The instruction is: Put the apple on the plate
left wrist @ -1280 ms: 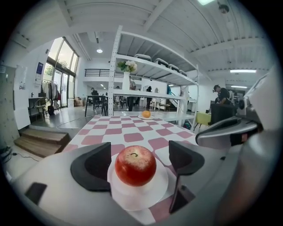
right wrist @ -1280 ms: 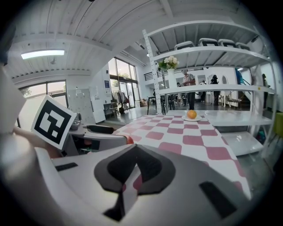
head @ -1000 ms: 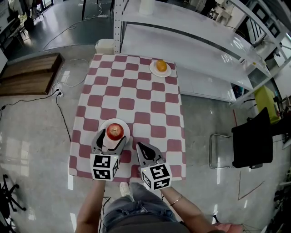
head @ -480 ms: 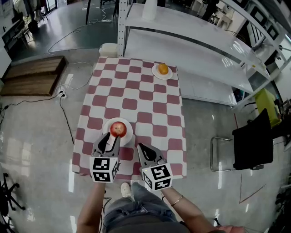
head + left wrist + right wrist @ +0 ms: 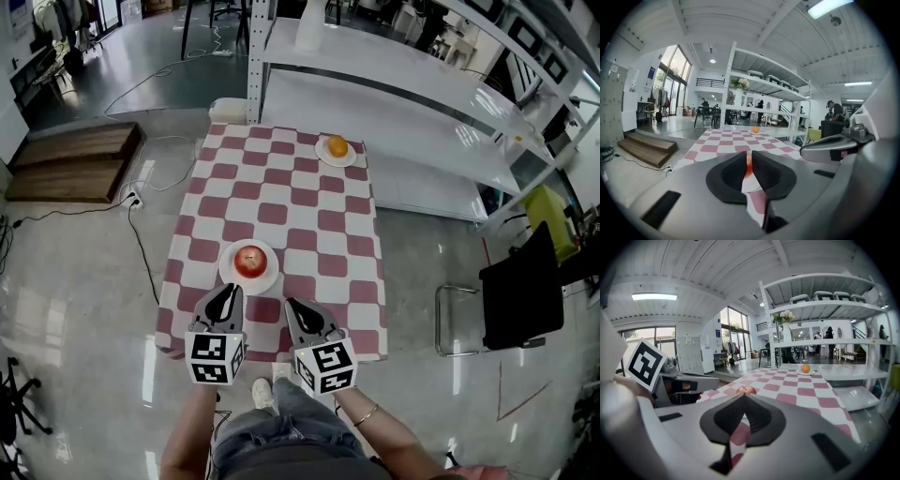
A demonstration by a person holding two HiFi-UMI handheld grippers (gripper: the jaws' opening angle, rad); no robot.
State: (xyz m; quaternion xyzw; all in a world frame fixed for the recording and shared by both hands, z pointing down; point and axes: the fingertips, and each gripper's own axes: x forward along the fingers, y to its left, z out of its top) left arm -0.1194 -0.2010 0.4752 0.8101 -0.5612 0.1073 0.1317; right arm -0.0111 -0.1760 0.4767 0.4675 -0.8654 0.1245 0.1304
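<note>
Closing my empty left tool beside my pressed-together, empty right tool, I am watching the apple sitting on the near plate and judging that clipping its rim could roll the fruit off the desk.

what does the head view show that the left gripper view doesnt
Only the head view: the whole apple on its plate, the person's forearms and the black chair. Only the left gripper view: the ceiling light, the flowers, and up close the left gripper with its fingers closing and nothing between them. Both: the checked table, the orange on the far plate, the white rack, the wooden steps.
</note>
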